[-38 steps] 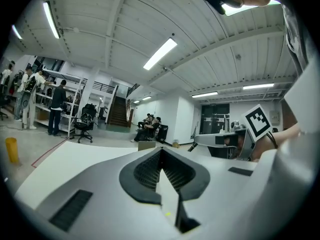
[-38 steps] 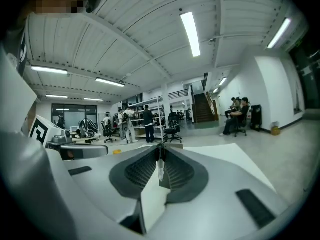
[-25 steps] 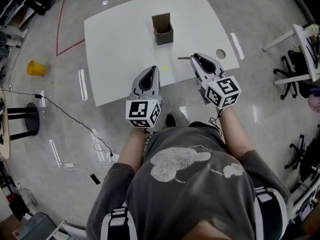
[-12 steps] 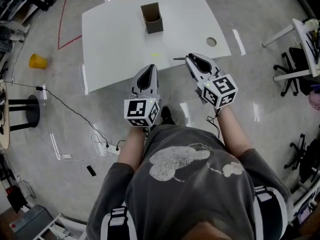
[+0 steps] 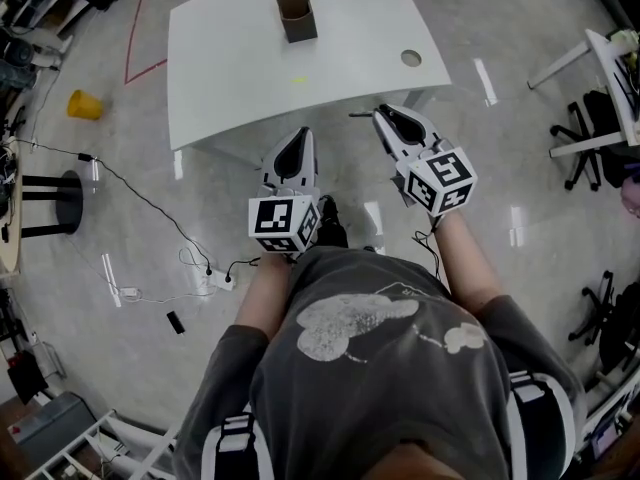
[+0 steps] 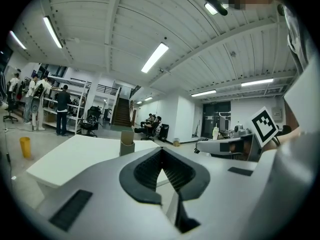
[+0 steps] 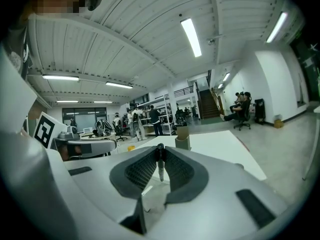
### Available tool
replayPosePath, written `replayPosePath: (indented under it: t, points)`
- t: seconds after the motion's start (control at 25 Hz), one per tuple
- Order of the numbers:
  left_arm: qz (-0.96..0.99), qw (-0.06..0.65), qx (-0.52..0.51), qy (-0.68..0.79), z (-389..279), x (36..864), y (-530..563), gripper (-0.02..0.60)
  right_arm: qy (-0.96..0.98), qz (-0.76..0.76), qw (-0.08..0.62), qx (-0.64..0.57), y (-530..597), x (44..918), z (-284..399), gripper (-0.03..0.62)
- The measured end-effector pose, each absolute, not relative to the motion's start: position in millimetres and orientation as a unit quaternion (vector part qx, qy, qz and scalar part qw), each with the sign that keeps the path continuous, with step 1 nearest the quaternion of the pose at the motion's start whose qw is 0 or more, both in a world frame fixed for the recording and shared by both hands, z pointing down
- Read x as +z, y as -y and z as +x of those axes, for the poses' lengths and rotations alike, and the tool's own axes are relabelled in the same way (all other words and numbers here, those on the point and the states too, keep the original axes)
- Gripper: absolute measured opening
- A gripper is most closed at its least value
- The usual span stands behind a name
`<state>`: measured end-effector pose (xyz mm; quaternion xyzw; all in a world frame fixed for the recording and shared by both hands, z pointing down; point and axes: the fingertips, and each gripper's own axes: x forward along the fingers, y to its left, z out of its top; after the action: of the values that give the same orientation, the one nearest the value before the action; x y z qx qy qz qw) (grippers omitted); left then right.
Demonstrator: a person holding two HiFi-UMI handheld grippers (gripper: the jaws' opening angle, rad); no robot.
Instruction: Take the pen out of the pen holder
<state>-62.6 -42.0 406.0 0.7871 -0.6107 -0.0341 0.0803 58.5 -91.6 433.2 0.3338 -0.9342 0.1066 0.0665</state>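
Observation:
The brown pen holder (image 5: 295,13) stands upright at the far side of the white table (image 5: 230,78); it also shows small in the left gripper view (image 6: 127,143) and the right gripper view (image 7: 182,140). My right gripper (image 5: 382,116) is shut on a thin dark pen (image 5: 361,115), which stands upright between its pads (image 7: 160,166). My left gripper (image 5: 300,136) is shut with nothing in it, its tips meeting (image 6: 161,151). Both grippers hang over the floor, just off the table's near edge and well short of the holder.
A round hole (image 5: 411,58) is in the table's right corner. On the floor lie a yellow cup (image 5: 80,103), a cable with a power strip (image 5: 215,278) and a black stool (image 5: 45,218). Office chairs (image 5: 600,118) stand at right. People stand by shelves (image 6: 62,109) beyond.
Both grippers, the right one still holding the pen, have drawn back from over the table's near edge to over the floor. The table and holder now sit farther away.

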Motion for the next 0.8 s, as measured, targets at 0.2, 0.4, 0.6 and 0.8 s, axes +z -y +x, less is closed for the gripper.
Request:
replayPosePath:
  t: [0.2,0.4,0.6,0.8]
  points:
    - [0.786,0.071,-0.036,0.613,-45.6,400.8,8.1,0.008,0.938,0.324,0.065,0.106,60.9,433.0,70.6,0.055]
    - [0.783,0.067,-0.038,0.618,-40.7,397.6,-20.1,0.008,0.942,0.315,0.065,0.095,34.2,428.9,75.7,0.055]
    - [0.782,0.065,-0.038,0.619,-28.8,397.4,-44.7,0.008,0.943,0.310,0.073,0.095,8.4,433.0,89.2,0.055]
    - [0.779,0.063,-0.039,0.622,-20.6,396.3,-65.8,0.008,0.945,0.304,0.076,0.097,-12.5,436.3,97.9,0.055]
